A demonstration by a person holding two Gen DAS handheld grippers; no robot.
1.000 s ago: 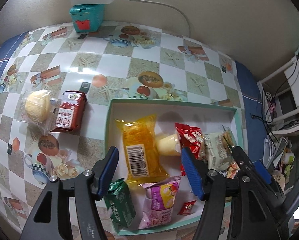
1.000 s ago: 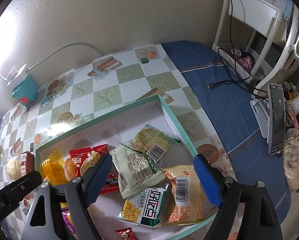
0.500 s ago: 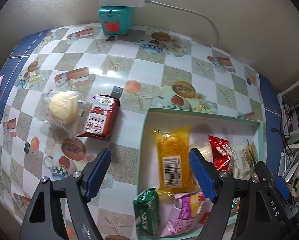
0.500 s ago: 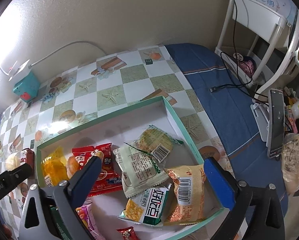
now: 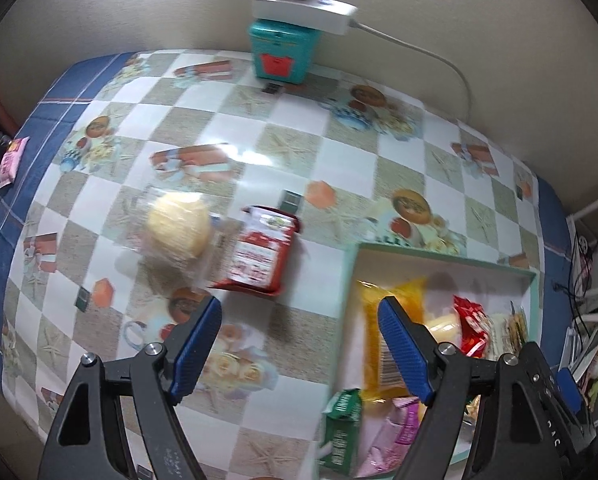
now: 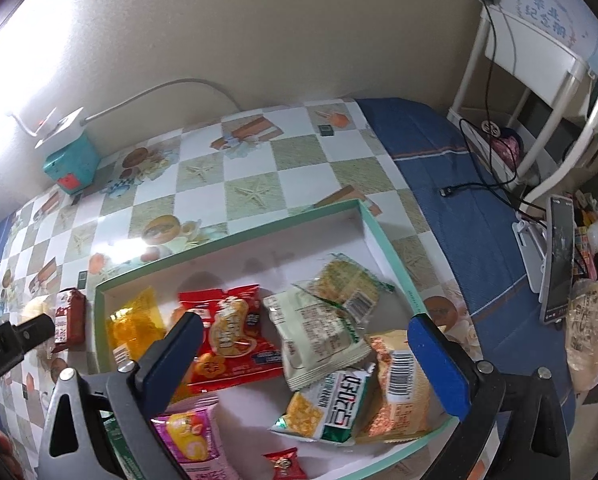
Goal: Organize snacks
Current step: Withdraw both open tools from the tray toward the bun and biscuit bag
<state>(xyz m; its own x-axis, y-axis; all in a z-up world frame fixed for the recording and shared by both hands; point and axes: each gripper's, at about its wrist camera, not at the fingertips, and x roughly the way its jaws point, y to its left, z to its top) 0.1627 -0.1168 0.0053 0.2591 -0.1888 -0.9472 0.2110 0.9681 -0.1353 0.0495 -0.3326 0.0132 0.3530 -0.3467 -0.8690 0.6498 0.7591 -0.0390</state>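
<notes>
A shallow green-rimmed box [image 5: 439, 250] [image 6: 235, 240] on the checked tablecloth holds several snack packets, among them a yellow one [image 5: 387, 320] and a red one [image 6: 231, 336]. Outside it, to the left, lie a red packet [image 5: 261, 250] [image 6: 69, 314] and a wrapped pale bun [image 5: 179, 228]. My left gripper [image 5: 299, 340] is open and empty above the cloth between the red packet and the box's left wall. My right gripper [image 6: 303, 354] hangs wide open over the box, with nothing held.
A teal tin [image 5: 283, 50] with a white power strip [image 5: 303, 6] on it stands at the wall. A white shelf rack [image 6: 539, 80], a cable [image 6: 483, 184] and a phone on a stand [image 6: 557, 268] are right of the table. Small pink packets [image 5: 11, 160] lie at the far left edge.
My left gripper has moved left, from over the box to the cloth beside it, and opened wider. The right gripper has opened wider too and drawn back slightly over the box.
</notes>
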